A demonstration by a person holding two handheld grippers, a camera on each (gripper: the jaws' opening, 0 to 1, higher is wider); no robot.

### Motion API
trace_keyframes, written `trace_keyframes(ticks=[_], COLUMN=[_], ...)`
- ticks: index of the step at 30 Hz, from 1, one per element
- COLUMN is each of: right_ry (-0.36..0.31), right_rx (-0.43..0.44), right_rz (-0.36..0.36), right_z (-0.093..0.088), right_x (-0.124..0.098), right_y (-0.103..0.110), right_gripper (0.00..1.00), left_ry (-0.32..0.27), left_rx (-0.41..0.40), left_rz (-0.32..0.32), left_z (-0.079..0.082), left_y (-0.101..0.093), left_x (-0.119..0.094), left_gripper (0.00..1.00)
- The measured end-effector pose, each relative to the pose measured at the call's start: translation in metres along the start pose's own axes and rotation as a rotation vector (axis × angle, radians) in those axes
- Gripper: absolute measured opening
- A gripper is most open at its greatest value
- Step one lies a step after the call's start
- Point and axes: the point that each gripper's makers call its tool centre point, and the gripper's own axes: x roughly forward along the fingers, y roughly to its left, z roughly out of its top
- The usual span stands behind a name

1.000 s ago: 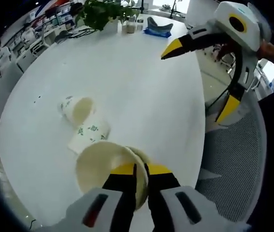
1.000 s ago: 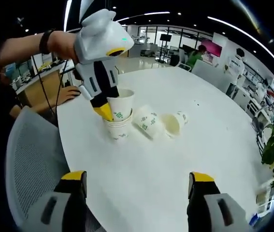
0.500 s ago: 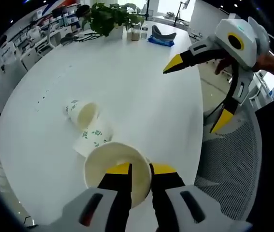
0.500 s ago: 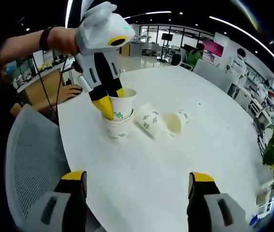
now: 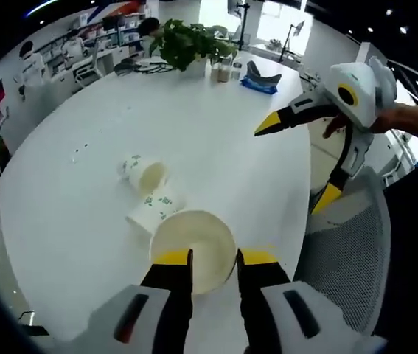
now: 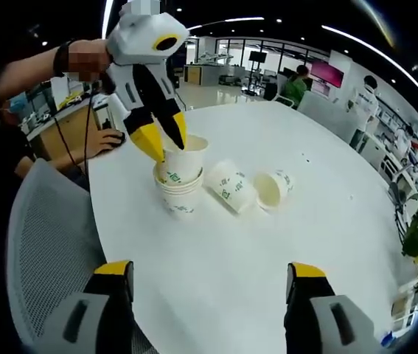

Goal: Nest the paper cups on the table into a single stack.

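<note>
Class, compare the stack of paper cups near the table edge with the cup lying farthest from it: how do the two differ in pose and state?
The stack of cups stands upright, mouth up; the far cup lies on its side, mouth facing sideways.
The stack is several cups nested together; the far cup is single and holds nothing.
The left gripper has its open jaws at the stack's rim; nothing touches the far cup.
Both are white paper with green print and rest on the white table.

Upright cup stack point(image 6: 181, 179); two loose cups point(image 6: 231, 187) point(image 6: 271, 188) lying beside it.
</note>
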Motion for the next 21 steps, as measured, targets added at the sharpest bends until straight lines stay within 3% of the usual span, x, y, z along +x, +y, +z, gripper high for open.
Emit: trace_keyframes(ticks=[5,10,21], right_ry=[0.006,0.004,-0.002], right_rx=[-0.006,-0.016,-0.085], right_rz=[0.006,0.009,0.006], right_z=[-0.001,0.004,0.029], right_x=[0.004,0.006,0.021], right_y=[0.0,0.0,-0.017], right_gripper=[0.85,0.84,0.81], left_ry=[-0.063,-0.122,-0.171], left_rx=[-0.064,-0.115,-0.188], left_rz=[-0.007,-0.004,0.015], left_z=[0.003,0.0,-0.017], left_y=[-0.002,0.007,0.0], left_x=[-0.014,-0.022,-0.037], left_gripper=[0.25,0.26,0.28])
